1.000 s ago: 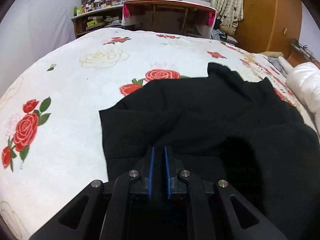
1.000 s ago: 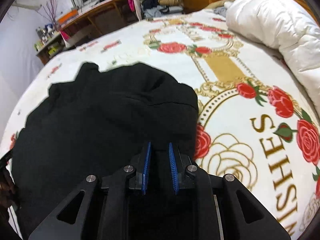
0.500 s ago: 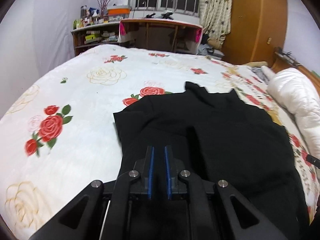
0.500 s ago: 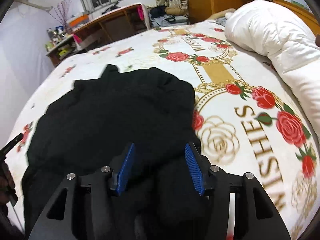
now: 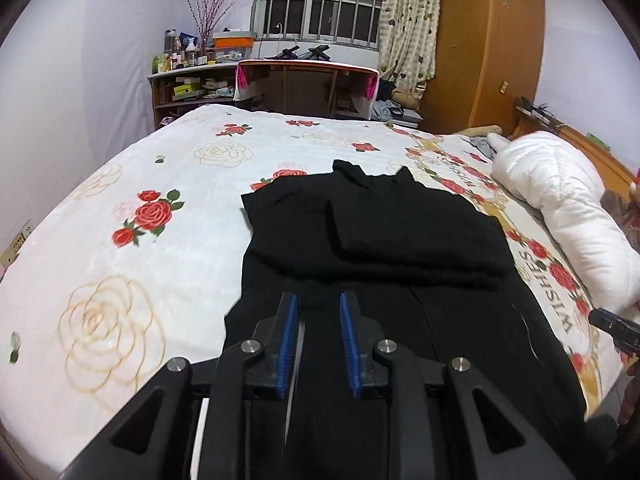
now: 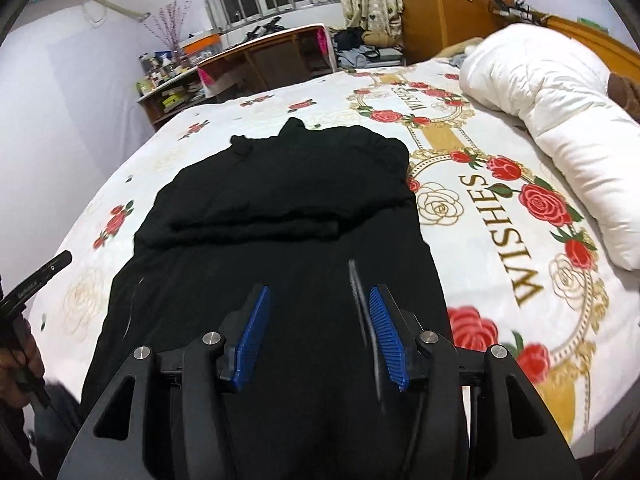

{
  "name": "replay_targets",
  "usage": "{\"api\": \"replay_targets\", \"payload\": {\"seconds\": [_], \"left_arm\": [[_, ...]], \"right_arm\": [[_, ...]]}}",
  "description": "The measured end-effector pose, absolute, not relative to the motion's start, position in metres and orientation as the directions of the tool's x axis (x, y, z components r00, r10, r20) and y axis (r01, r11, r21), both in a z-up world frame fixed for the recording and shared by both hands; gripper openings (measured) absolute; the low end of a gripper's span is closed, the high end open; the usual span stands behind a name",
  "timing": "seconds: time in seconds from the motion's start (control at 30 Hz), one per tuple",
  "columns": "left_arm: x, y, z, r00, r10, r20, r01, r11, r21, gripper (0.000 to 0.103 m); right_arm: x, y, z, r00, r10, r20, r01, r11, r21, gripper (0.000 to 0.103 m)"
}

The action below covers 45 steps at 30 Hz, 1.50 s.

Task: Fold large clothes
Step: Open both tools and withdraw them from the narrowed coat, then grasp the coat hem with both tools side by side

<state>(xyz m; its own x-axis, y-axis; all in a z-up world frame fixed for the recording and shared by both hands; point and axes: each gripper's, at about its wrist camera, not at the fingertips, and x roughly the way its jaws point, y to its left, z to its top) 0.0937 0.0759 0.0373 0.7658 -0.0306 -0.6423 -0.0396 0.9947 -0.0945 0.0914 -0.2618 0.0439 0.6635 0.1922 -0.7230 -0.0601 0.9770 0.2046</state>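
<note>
I see one black garment (image 5: 400, 248) lying partly folded on one rose-print bedspread (image 5: 120, 264). My two grippers hover above its near end: the left gripper (image 5: 319, 320) has just parted slightly, the right gripper (image 6: 316, 320) spread wide, both holding nothing.

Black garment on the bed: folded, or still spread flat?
Partly folded. The black garment has its far part doubled into a thicker layer with a raised edge across it; the near part lies single on the bedspread.
</note>
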Motion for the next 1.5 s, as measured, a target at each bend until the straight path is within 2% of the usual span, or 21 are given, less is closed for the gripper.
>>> {"api": "replay_targets", "payload": {"seconds": [0.4, 0.6, 0.77, 1.13, 1.33, 1.5], "left_arm": [[0.023, 0.073, 0.034, 0.751, -0.044, -0.659, -0.016, 0.996, -0.084, 0.024], [0.006, 0.076, 0.030, 0.747, -0.032, -0.664, -0.029, 0.996, -0.081, 0.038], [-0.002, 0.077, 0.030, 0.750, -0.032, -0.660, -0.034, 0.996, -0.087, 0.047], [-0.012, 0.081, 0.016, 0.736, -0.051, -0.675, -0.020, 0.995, -0.096, 0.059], [-0.005, 0.092, -0.003, 0.702, -0.048, -0.710, -0.032, 0.995, -0.099, 0.063], [0.002, 0.106, -0.023, 0.662, -0.030, -0.749, -0.067, 0.993, -0.100, 0.063]], "right_arm": [[0.011, -0.246, 0.043, 0.665, 0.200, -0.720, -0.091, 0.978, 0.187, 0.053], [-0.006, -0.253, 0.038, 0.665, 0.199, -0.720, -0.068, 0.976, 0.206, 0.058], [-0.012, -0.258, 0.038, 0.672, 0.196, -0.715, -0.059, 0.976, 0.212, 0.059], [-0.018, -0.270, 0.028, 0.660, 0.187, -0.727, -0.031, 0.975, 0.222, 0.064], [-0.009, -0.286, 0.012, 0.627, 0.174, -0.760, 0.012, 0.973, 0.233, 0.069], [0.001, -0.307, -0.003, 0.598, 0.164, -0.785, 0.064, 0.966, 0.251, 0.069]]}}
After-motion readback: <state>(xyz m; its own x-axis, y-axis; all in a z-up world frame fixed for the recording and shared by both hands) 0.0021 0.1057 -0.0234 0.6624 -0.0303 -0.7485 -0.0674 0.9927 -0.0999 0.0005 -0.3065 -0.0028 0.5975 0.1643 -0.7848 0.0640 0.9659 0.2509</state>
